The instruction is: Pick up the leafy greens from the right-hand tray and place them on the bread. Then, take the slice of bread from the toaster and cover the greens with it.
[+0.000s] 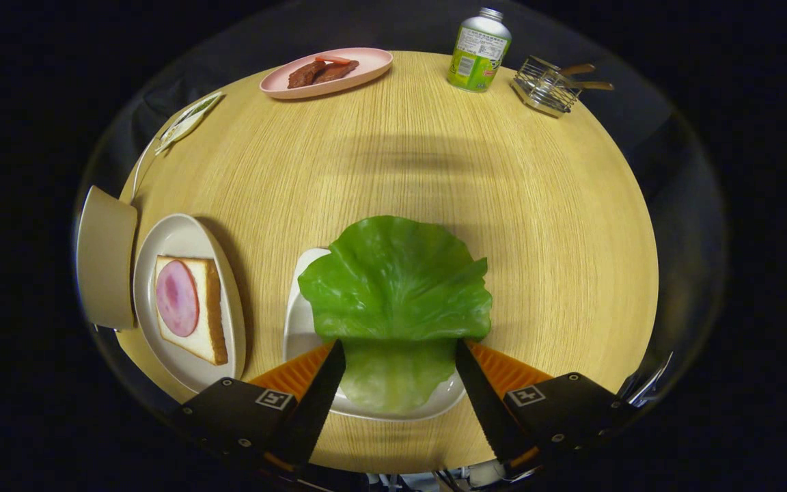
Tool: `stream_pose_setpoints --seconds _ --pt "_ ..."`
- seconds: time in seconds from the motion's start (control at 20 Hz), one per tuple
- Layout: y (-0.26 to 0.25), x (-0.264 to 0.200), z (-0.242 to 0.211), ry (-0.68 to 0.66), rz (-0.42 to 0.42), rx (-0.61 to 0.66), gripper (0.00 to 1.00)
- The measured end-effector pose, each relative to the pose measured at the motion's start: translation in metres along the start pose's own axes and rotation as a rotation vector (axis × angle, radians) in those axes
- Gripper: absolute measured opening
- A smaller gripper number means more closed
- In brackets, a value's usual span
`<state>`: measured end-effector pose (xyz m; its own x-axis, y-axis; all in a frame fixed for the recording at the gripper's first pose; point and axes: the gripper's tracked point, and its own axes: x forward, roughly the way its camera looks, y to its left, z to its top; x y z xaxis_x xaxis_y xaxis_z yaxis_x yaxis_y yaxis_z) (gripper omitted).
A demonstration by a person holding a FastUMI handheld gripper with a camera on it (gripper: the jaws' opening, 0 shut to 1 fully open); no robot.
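Gripper view: gripper (400, 348) sits low over the round wooden table (537, 225), jaws spread wide. The lettuce leaf (397, 287) lies between the fingers (318, 389), its stem end running back between them and its broad frilled part fanning out just ahead of the tips. Both tips sit at the leaf's edges — can't tell if they actually press on it, so grip is unconfirmed.

Leaf rests on a white tray (298, 321), which shows at the leaf's left side and under its stem end.

Just left of that tray, a second pale oval plate (182, 239) carries a bread slice (209, 307) with a round pink ham slice (176, 297) on top — no greens on it yet. A beige rounded object (105, 256) stands just left of that plate, partly off the table edge; can't identify it.

Far side of table, well beyond the fingers: pink plate (366, 65) with dark brown meat pieces (322, 72) and an orange strip, a green bottle (479, 49) with a metal cap, and a wire rack (545, 85) with wooden handles. A flat packet (185, 123) lies at the left rim.
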<state>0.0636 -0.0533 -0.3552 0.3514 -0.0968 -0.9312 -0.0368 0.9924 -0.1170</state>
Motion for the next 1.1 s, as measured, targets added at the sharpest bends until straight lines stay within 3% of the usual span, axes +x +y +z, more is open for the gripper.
stream_pose_setpoints --seconds 0.05,0.35,0.6,0.8,1.1 --pt "0.001 0.001 0.000 0.006 0.011 0.012 0.97" --pt "0.005 0.001 0.000 0.009 0.025 0.018 0.66" --pt "0.004 -0.001 0.001 0.002 0.018 0.018 0.22" --pt "0.005 -0.011 0.006 -0.024 0.031 0.053 0.09" --pt "0.012 -0.037 0.008 -0.069 0.033 0.053 0.07"
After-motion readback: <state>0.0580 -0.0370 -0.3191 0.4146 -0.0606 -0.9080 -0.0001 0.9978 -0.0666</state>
